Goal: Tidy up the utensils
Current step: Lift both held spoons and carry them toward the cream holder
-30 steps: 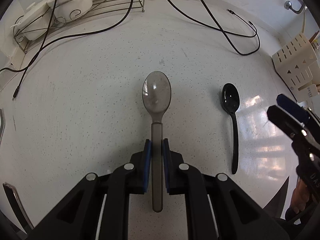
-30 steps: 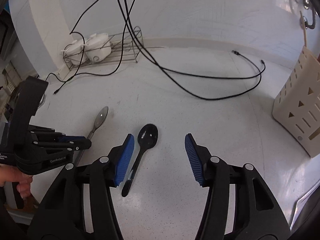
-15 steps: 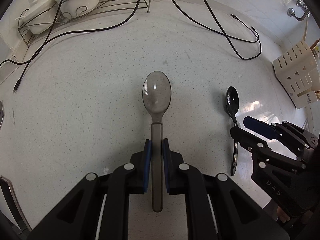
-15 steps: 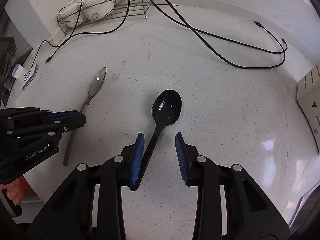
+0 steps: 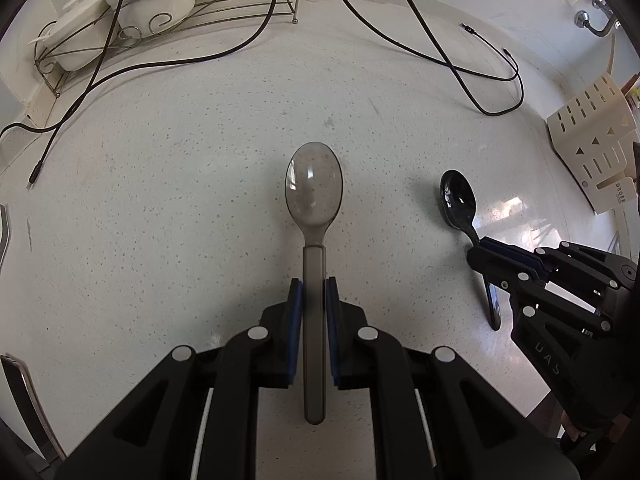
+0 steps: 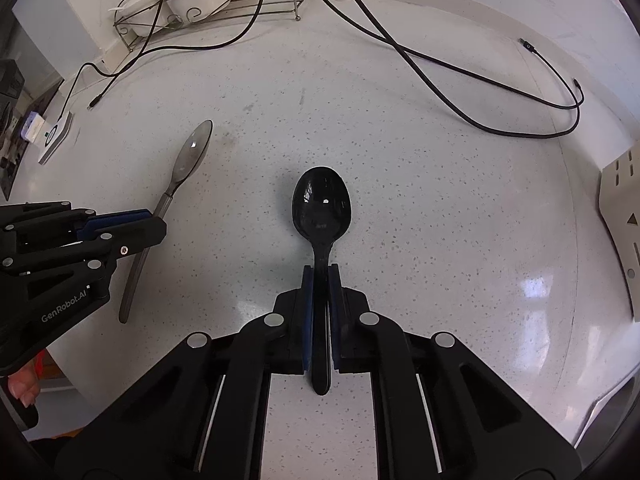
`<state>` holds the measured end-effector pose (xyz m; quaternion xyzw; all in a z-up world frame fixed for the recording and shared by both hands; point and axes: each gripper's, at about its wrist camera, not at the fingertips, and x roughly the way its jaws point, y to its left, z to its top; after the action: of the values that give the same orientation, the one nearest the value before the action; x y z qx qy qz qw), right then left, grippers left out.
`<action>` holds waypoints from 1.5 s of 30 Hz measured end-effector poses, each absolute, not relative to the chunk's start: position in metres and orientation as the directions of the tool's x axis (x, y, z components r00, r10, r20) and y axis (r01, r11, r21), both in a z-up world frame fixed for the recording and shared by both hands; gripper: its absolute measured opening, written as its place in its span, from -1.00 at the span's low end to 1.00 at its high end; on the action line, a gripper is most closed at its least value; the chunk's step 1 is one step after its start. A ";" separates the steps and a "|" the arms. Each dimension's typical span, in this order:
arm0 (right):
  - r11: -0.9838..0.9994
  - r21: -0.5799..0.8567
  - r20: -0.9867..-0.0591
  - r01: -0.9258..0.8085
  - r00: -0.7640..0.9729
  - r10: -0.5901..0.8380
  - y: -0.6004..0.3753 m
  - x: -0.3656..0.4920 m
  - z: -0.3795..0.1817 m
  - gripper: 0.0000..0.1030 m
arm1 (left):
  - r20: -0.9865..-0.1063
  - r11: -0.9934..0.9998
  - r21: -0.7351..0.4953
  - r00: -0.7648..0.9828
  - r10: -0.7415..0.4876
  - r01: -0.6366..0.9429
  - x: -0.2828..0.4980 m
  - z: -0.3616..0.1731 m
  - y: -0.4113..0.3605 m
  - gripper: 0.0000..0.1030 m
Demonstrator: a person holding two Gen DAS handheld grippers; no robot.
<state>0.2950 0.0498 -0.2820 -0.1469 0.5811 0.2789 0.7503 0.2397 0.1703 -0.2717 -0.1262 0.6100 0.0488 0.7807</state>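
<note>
Two spoons here, and each one is clamped in its own gripper. The smoky translucent spoon (image 5: 314, 216) sits dead center in the left wrist view, bowl pointing away, with its flat handle pinched between the blue pads of the left gripper (image 5: 314, 312). The handle tail sticks out behind the pads, toward the camera. Can't tell for sure whether it's resting on the counter (image 5: 160, 208) or lifted just off it.

The black spoon (image 6: 321, 216) gets the same treatment on the other side: glossy bowl facing up and away, thin handle squeezed tight by the right gripper (image 6: 321, 280). From the left camera you can see that black spoon off to the right of the smoky one, well apart from it, with the right gripper closed around its handle just behind the bowl.

Both spoons point roughly the same way, toward the back of the white speckled counter. Further out, a cream slotted utensil holder (image 5: 592, 148) stands at the far right edge. At the back left there's a wire rack (image 5: 168, 12) holding white lidded dishes (image 5: 120, 12), and a few black cables (image 5: 460, 68) snake across the counter from the back wall, with loose plug ends lying on the surface.
</note>
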 end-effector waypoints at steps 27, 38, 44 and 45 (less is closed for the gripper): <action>0.873 0.175 -0.884 -0.456 0.318 0.343 -0.006 0.310 -0.241 -0.88 | -0.918 0.985 -0.109 0.393 -0.049 -0.133 0.255 -0.228 0.132 -0.78; 0.953 0.174 -0.701 -0.249 0.648 0.298 -0.115 0.331 -0.161 -0.88 | -0.731 0.995 -0.095 0.676 -0.096 0.039 0.290 -0.149 0.071 -0.78; 0.976 0.167 -0.592 -0.141 0.777 0.214 -0.175 0.340 -0.126 -0.88 | -0.610 0.986 -0.102 0.774 -0.169 0.135 0.316 -0.113 0.030 -0.78; 0.978 0.163 -0.575 -0.126 0.793 0.198 -0.184 0.341 -0.122 -0.88 | -0.593 0.983 -0.105 0.784 -0.185 0.152 0.322 -0.109 0.024 -0.78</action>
<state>0.3412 -0.1841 -0.1216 0.0582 0.3097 0.0859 0.9451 0.3220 0.0241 -0.1089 -0.0258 0.3164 -0.0893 0.9441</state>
